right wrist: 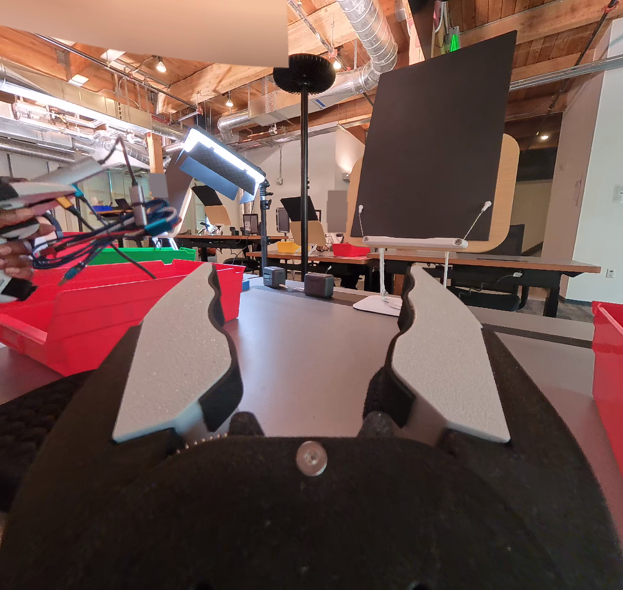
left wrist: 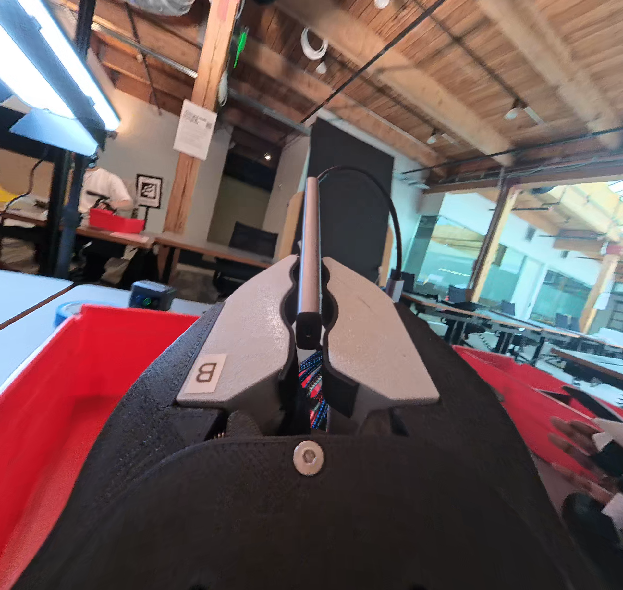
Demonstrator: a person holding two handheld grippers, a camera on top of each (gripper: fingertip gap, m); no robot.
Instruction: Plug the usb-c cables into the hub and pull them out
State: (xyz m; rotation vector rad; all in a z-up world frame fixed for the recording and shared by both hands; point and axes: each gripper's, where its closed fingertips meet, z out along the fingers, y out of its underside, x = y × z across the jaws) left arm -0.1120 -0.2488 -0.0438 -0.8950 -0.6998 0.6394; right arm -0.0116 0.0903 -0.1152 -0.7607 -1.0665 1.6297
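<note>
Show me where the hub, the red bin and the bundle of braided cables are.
hub (left wrist: 309,256): left wrist view, silver side.
red bin (right wrist: 111,300): right wrist view, front wall.
braided cables (right wrist: 101,236): right wrist view, hanging blue strands.

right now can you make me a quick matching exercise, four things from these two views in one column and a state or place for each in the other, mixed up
Things:
1. left gripper
2. right gripper
3. braided usb-c cables
4. black board

States or places:
A. propped on a white stand on the table
B. open over the bare table, holding nothing
C. shut on the slim grey hub
D. hanging in a bundle above the red bin

Pairs: 1-C, 2-B, 3-D, 4-A
</note>
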